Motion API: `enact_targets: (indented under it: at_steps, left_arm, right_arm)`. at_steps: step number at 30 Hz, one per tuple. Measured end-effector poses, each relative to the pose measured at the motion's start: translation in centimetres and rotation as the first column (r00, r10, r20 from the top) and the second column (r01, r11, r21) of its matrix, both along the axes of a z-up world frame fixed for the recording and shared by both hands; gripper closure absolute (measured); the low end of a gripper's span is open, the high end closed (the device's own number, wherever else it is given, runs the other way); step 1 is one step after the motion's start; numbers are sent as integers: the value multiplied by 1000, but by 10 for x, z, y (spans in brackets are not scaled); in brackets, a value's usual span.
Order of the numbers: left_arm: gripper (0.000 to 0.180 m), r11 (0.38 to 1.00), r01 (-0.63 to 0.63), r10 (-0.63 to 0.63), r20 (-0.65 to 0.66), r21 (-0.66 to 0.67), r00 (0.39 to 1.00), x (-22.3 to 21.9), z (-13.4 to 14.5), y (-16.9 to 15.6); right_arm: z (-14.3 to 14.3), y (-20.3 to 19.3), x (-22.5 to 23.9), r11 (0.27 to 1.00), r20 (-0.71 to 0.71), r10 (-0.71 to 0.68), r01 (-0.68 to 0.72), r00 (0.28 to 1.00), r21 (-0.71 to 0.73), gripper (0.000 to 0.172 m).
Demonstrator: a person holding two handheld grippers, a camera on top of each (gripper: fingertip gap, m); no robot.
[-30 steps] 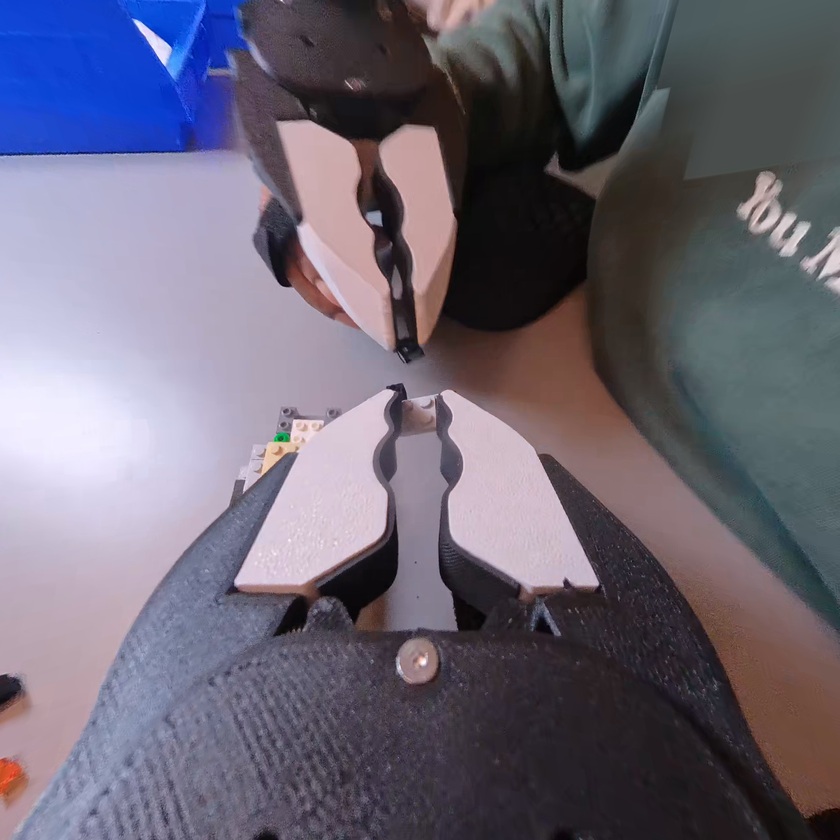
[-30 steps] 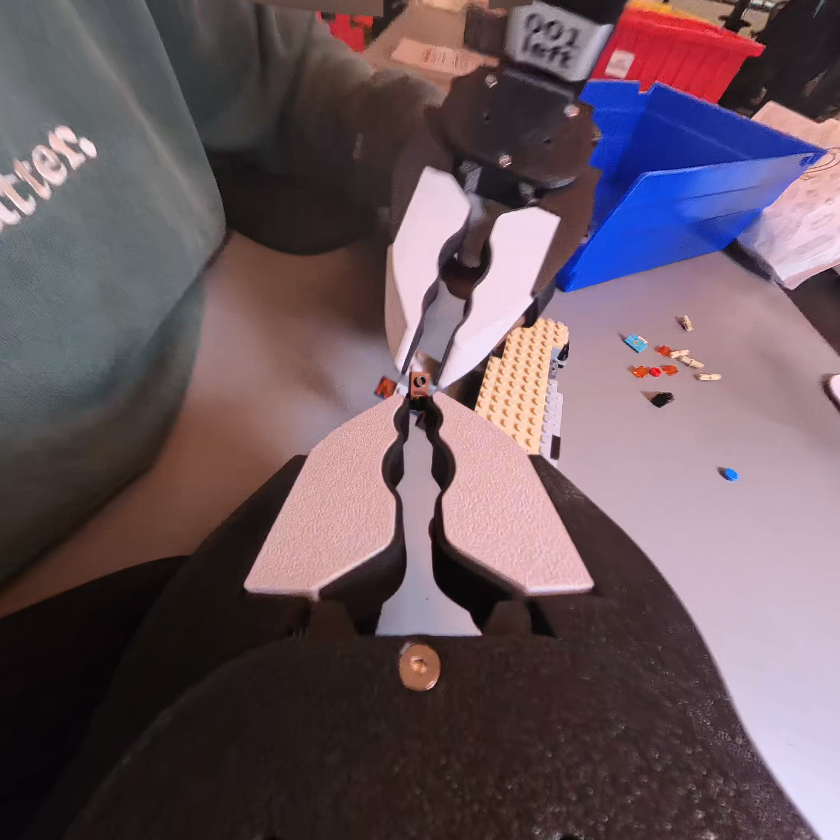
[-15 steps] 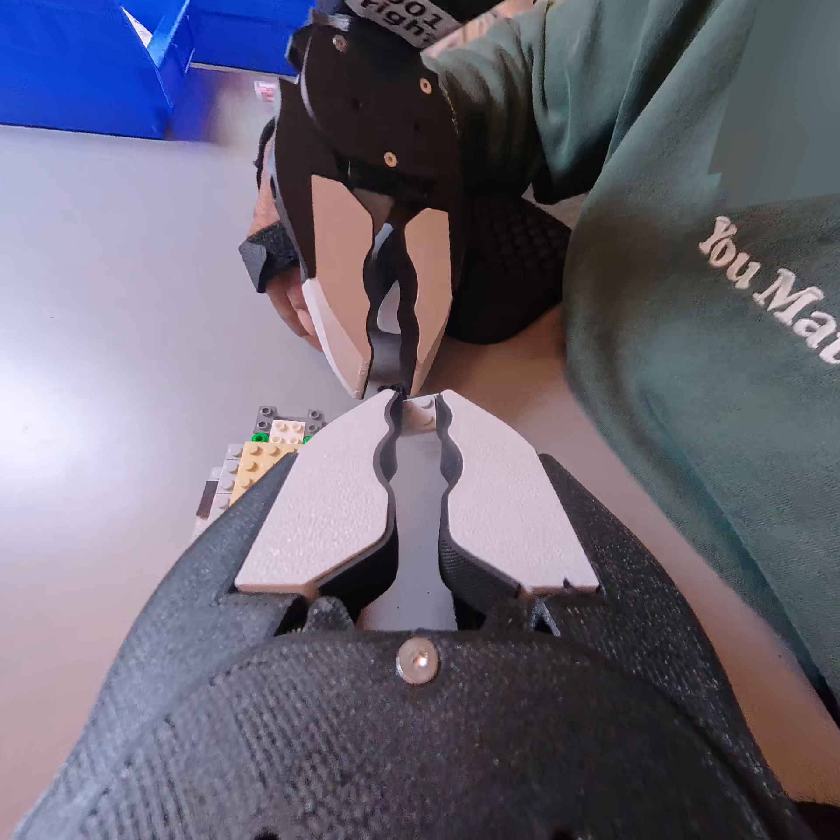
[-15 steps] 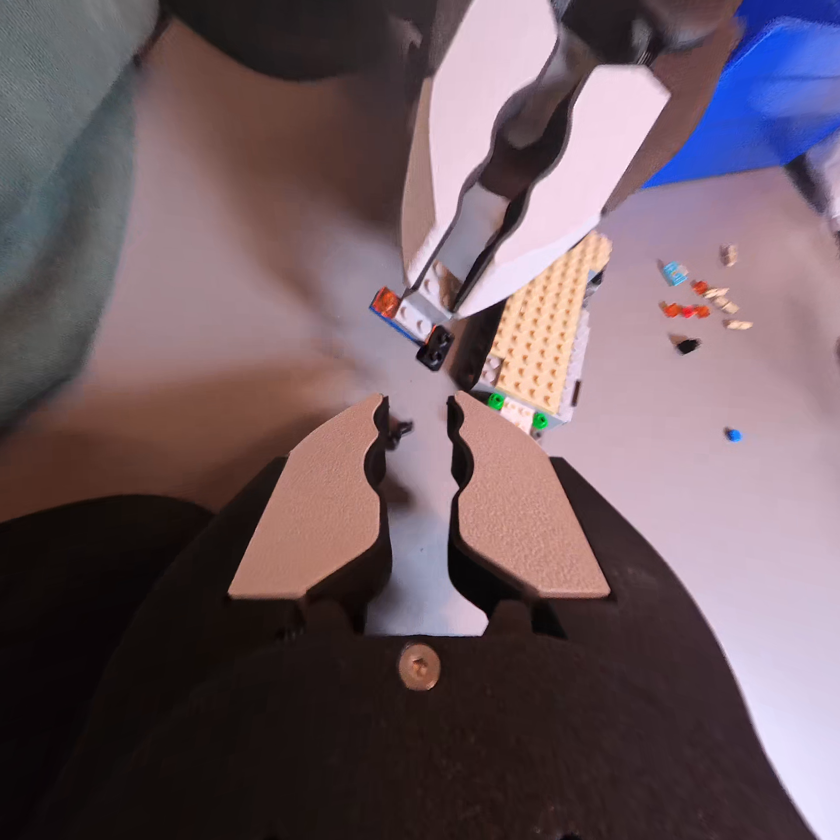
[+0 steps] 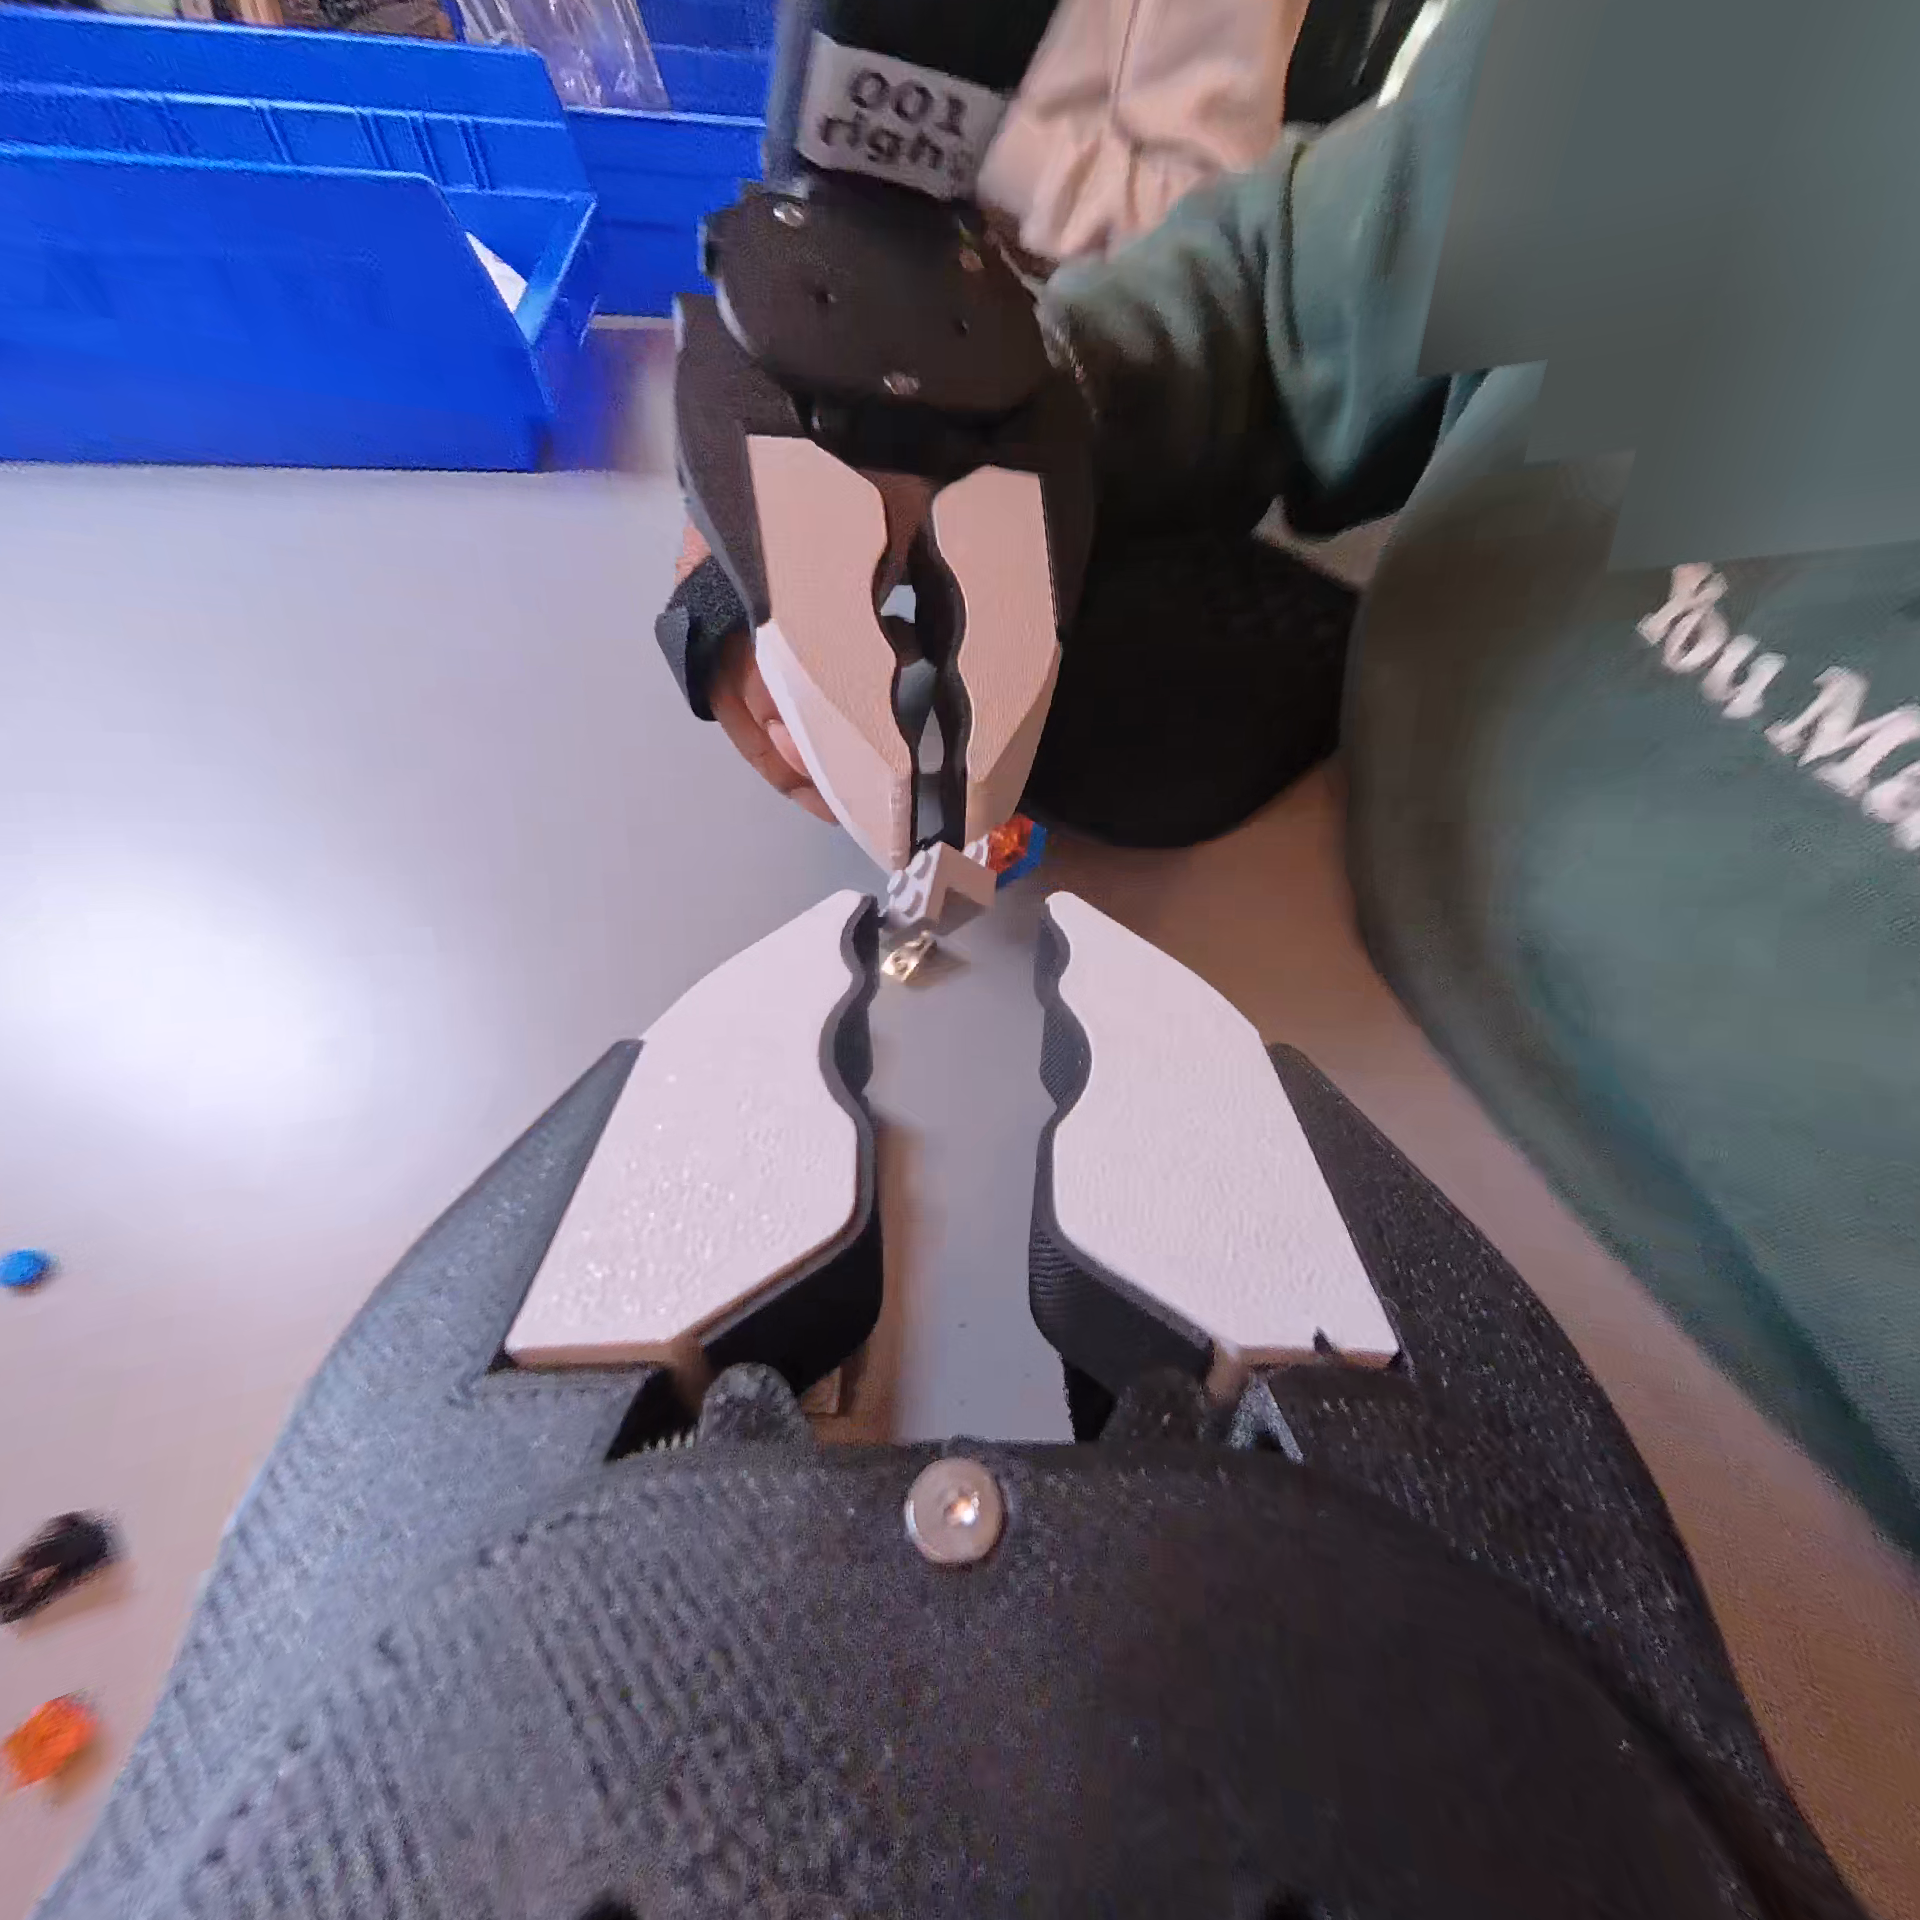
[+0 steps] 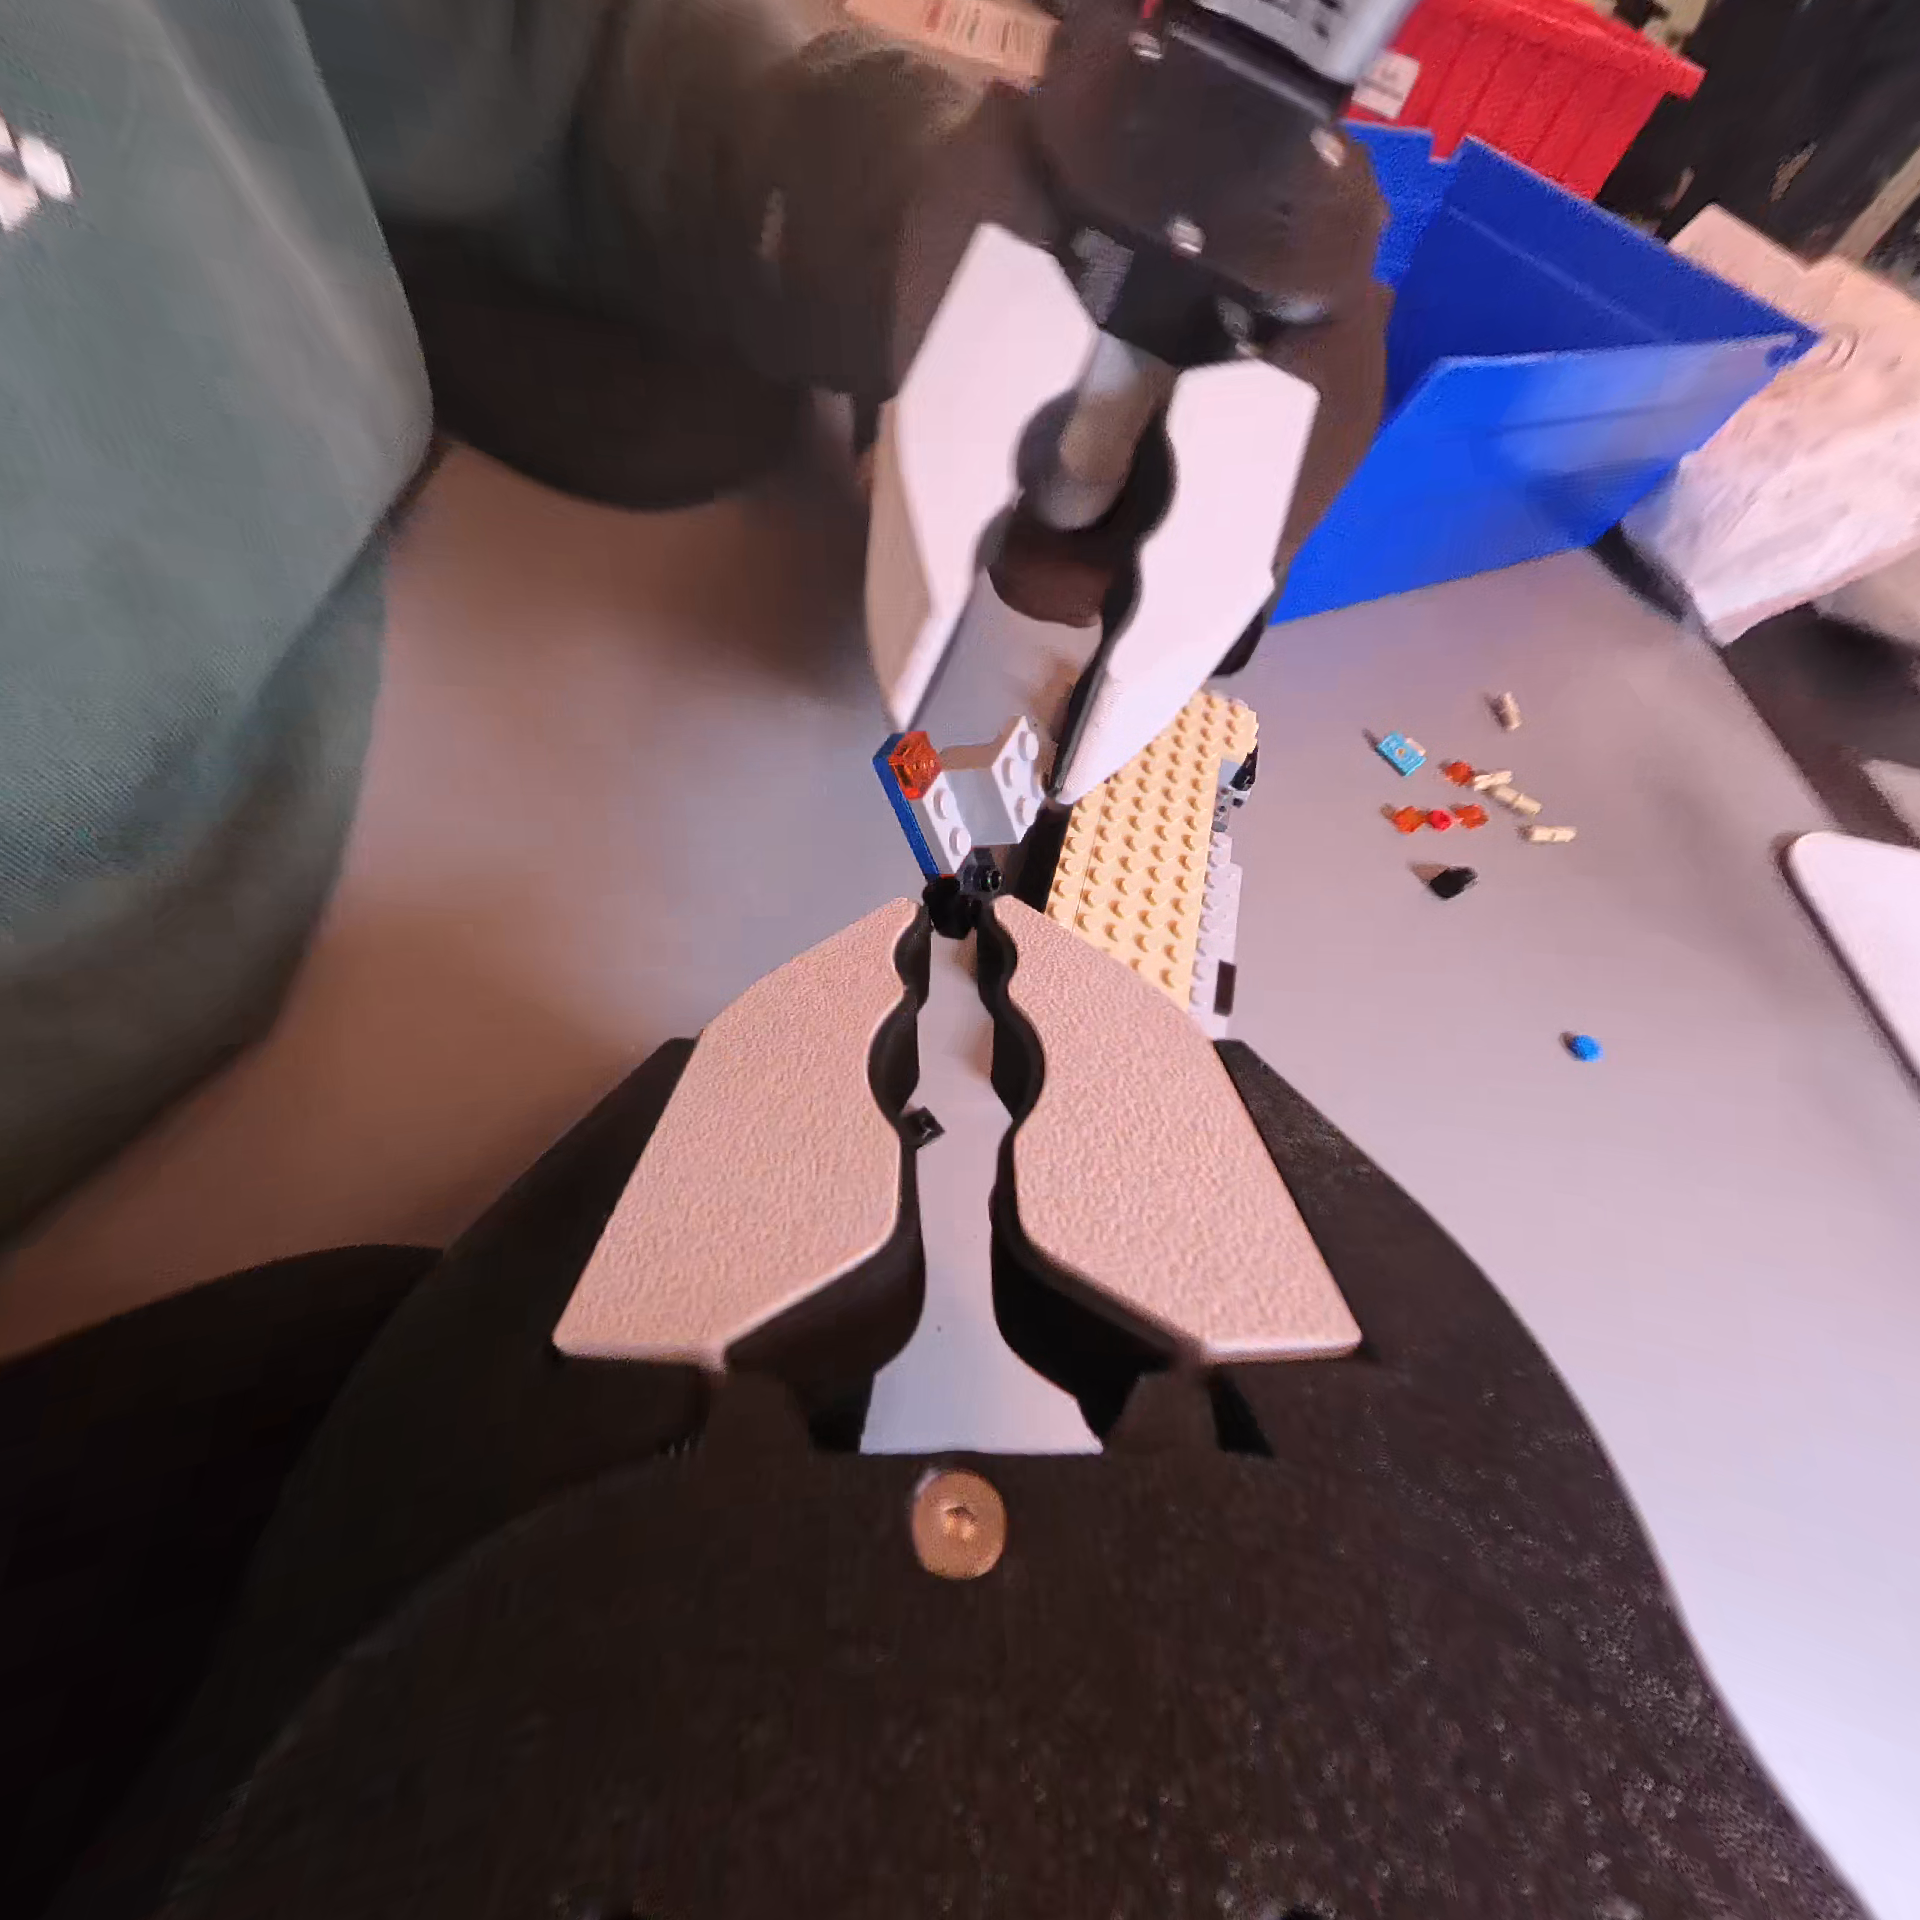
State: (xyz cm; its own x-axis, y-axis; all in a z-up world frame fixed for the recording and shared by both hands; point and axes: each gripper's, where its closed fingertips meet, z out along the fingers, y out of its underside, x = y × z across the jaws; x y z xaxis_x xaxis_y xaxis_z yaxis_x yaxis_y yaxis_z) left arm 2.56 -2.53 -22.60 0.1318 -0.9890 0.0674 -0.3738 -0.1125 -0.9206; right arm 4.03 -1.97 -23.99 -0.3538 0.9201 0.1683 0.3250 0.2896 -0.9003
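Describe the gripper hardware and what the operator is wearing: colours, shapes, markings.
Both grippers share one build: a textured black printed body, two pale flat fingers with wavy black inner pads, and a silver screw at the base. The right gripper carries a grey tag with printed text. The operator wears a green sweatshirt with white lettering and a black wrist strap.

Bare desk [image 6: 1403, 1299] lies open right of the tan brick plate [image 6: 1143, 831], save for scattered small bricks [image 6: 1475, 810]. Blue bins [image 5: 260, 312] wall the far edge, and a person's green sleeve [image 6: 156, 623] blocks the opposite side.
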Motion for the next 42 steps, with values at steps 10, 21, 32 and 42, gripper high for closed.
enact_targets:
  at_steps: [10, 21, 32, 42]
  left_arm:
    - [165, 955, 9, 33, -135, 296, 990, 5, -3, 0]
    - [165, 970, 52, -15, -153, 239, 988, 7, -12, -4]
    - [165, 976, -44, 83, -179, 211, 980, 1, -28, 15]
    - [165, 985, -84, 95, -68, 150, 993, 11, -15, 14]
  right_arm:
    - [3, -6, 0, 935, 40, 64, -46, 997, -352, 164]
    - [-7, 21, 12, 980, 149, -16, 45, 989, -193, 165]
    - [-54, 18, 27, 998, 391, -39, 16, 920, 64, 144]
    - [-1, 2, -8, 998, 42, -70, 70, 997, -1, 158]
